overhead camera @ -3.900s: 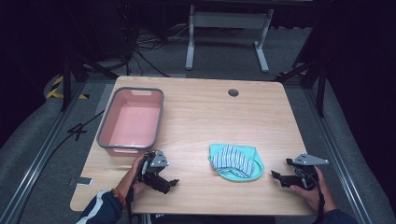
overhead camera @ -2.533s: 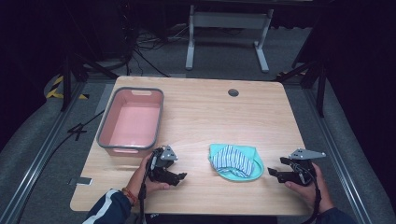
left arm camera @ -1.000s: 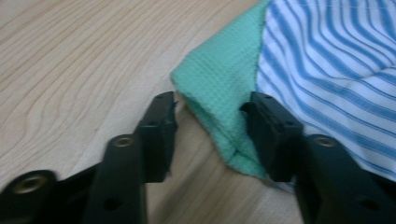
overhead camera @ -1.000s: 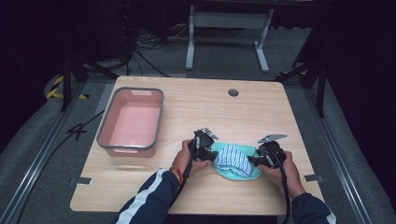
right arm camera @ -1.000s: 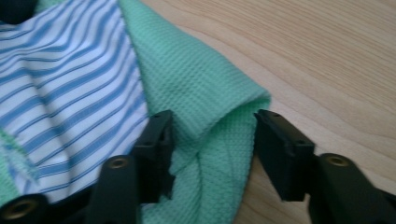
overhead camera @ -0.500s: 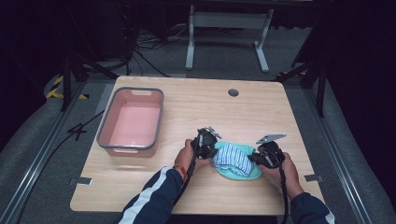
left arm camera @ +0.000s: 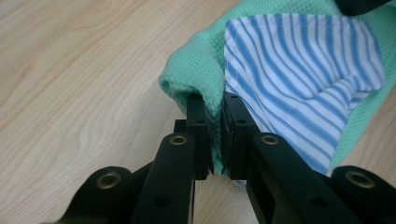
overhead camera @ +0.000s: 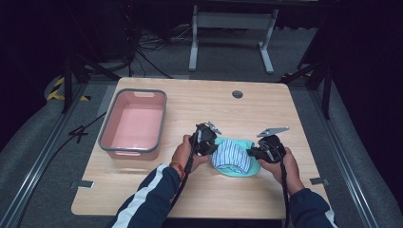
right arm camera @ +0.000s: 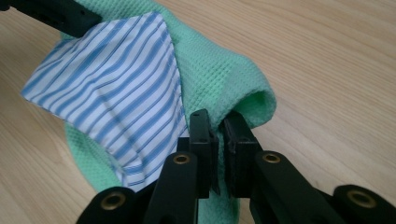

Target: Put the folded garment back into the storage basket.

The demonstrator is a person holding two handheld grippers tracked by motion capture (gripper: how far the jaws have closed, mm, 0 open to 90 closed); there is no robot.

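Figure: two-handed pick-up of folded cloths, seen at the grasp. At far left on the table (overhead camera: 142, 190) stands the pink bin (overhead camera: 134, 124), with nothing in it — no cloth has reached it. Next, the left tool (overhead camera: 207, 141) meets the left edge of the green cloth (overhead camera: 236, 144); in the left gripper view its jaws are pressed together on a raised fold of that cloth (left arm camera: 196, 70). The striped cloth (overhead camera: 231, 154) lies on top of the green one, touching it, near the table's front middle. At right, the right tool (overhead camera: 259, 153) pinches the opposite edge; the right gripper view shows its jaws closed on the green fold (right arm camera: 243, 93), beside the striped cloth (right arm camera: 107, 88). Judged progress: both grips appear set — the lift and any carry toward the bin, if that is the goal, remain to be done. The bundle rests on the table.
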